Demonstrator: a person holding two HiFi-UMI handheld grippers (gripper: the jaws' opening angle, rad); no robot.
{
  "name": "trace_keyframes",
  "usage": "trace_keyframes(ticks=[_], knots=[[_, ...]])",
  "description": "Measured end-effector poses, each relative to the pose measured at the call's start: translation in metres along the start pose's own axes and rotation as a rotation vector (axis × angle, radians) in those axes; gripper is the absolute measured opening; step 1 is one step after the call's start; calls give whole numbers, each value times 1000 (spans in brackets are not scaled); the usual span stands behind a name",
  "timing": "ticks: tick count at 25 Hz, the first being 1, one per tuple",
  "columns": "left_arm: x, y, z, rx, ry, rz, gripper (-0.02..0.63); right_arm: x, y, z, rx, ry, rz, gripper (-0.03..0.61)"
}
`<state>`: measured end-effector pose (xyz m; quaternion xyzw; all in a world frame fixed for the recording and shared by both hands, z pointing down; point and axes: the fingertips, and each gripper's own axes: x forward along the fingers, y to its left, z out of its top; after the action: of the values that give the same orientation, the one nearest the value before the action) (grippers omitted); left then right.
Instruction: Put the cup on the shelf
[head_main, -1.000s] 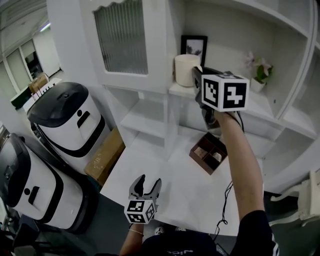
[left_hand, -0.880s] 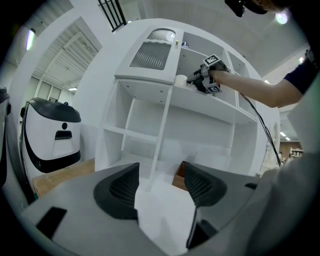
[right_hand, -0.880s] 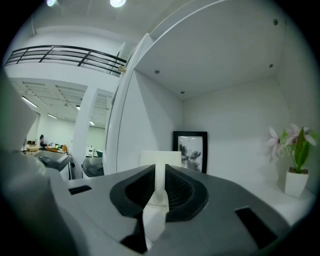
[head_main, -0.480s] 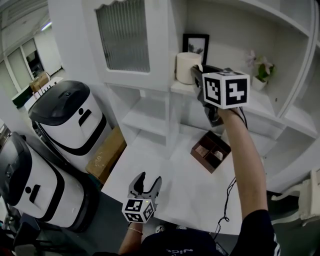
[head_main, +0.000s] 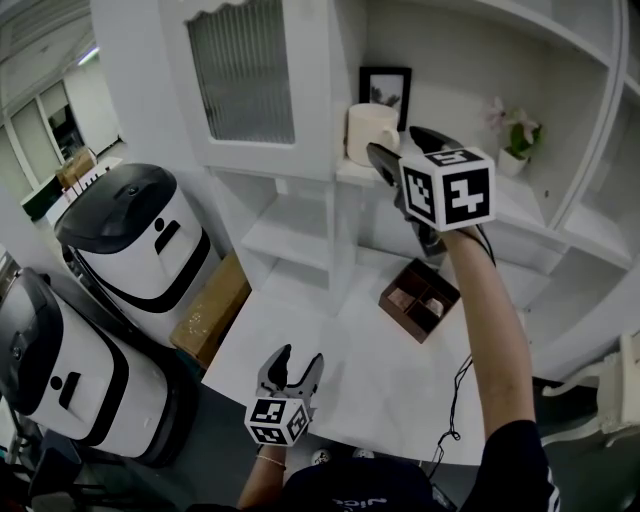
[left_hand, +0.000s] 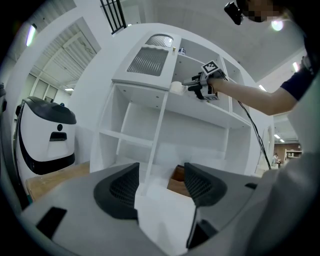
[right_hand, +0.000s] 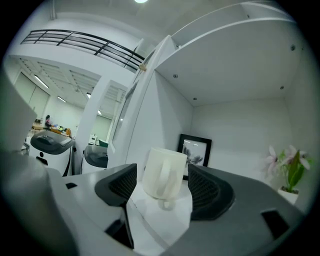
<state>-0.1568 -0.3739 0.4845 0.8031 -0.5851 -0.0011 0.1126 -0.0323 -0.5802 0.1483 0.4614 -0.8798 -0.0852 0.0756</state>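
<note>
A cream cup (head_main: 372, 130) stands upright on the white shelf (head_main: 520, 215), at its left end, handle turned toward my right gripper (head_main: 398, 145). In the right gripper view the cup (right_hand: 164, 172) sits just past the fingertips of that gripper (right_hand: 162, 192), handle in line with the gap. Its jaws have just been opening and now stand wide, pads off the cup. My left gripper (head_main: 298, 365) hangs low over the white table's (head_main: 330, 370) near edge, open and empty; in its own view this gripper (left_hand: 161, 182) frames only the table.
A black picture frame (head_main: 387, 88) leans behind the cup, and a small potted flower (head_main: 515, 135) stands further right on the shelf. A brown compartment box (head_main: 420, 300) lies on the table below. Left of the table stand two white machines (head_main: 135, 235) and a cardboard box (head_main: 210, 310).
The right gripper's jaws have spread apart off the cup, which stays standing on the shelf. The left gripper has not moved.
</note>
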Motion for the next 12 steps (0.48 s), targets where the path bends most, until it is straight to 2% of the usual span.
trace_keyframes(ticks=[7,12], knots=[[1,-9,-4,9,9,-13,281,-25,14,-2,-76,-55,4,331],[1,-18,-5,32,17,-32,281,-52,26,-2,-92,-122,8,331]])
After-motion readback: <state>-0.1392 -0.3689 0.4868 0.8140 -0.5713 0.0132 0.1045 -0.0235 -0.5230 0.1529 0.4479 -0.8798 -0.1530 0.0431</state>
